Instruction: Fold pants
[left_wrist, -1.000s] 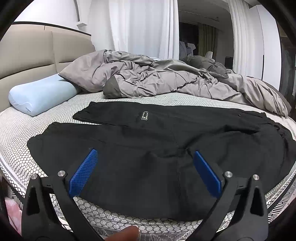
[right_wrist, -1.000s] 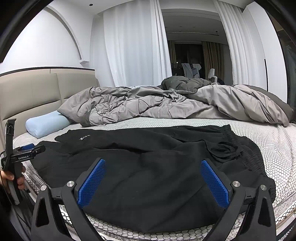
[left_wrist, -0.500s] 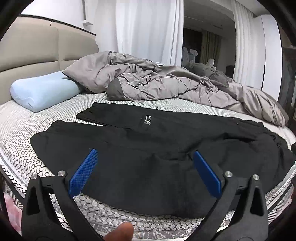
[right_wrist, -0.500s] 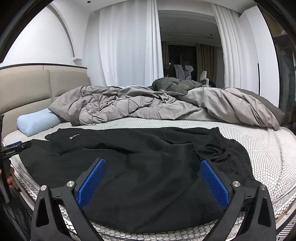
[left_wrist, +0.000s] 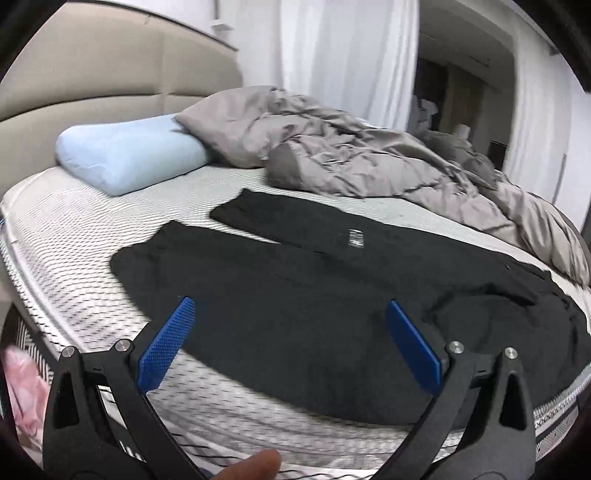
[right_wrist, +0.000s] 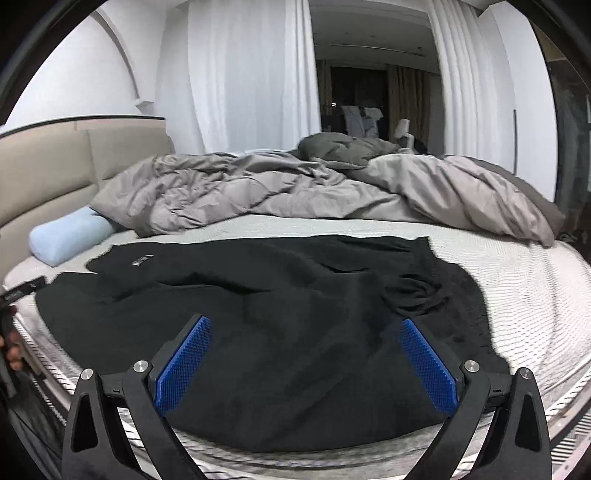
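While the black fabric pants (left_wrist: 332, 314) lay spread flat on the white mattress (left_wrist: 66, 258), unfolded, both the left gripper (left_wrist: 288, 332) and right gripper (right_wrist: 303, 350) hovered with jaws spread, empty; gripping a leg hem looked next.

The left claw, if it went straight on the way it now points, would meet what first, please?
Probably the black fabric pants spread on the bed: the open left claw points at the near leg. Depth is unclear, so it might graze the white patterned mattress edge first.
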